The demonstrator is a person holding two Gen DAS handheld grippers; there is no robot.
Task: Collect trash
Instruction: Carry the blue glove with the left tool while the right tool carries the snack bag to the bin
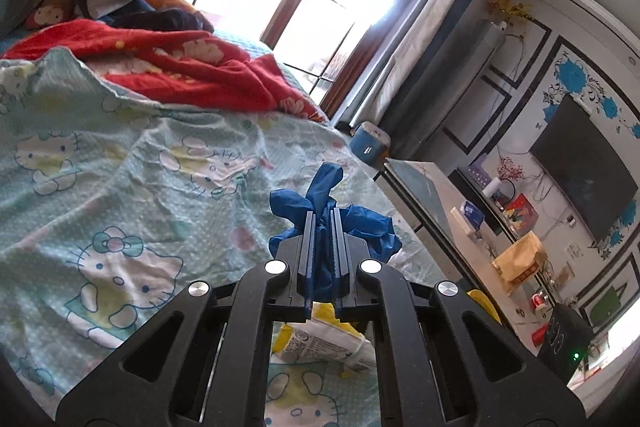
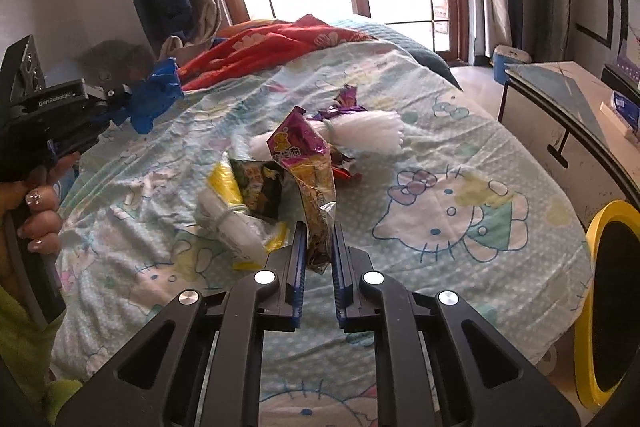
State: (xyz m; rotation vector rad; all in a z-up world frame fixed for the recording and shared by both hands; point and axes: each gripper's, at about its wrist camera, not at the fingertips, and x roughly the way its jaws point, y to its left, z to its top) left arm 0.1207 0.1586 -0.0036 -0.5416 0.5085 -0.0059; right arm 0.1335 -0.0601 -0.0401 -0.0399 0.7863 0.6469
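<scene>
Trash in both grips. Left hand-held gripper [image 1: 323,223] pinches crumpled blue glove [image 1: 320,195], lifted clear of bed [image 1: 120,155]. Right hand-held gripper [image 2: 319,231] clamps bottom edge of pink-and-yellow snack wrapper [image 2: 308,167], wrapper standing upright between fingers. More litter on sheet just beyond: yellow-and-dark packet [image 2: 256,187], white plastic bundle [image 2: 368,131], purple wrapper [image 2: 346,99]. Red blanket [image 2: 272,43] bunched near window. Yellow-rimmed bin [image 2: 612,299] beside bed, far right.
</scene>
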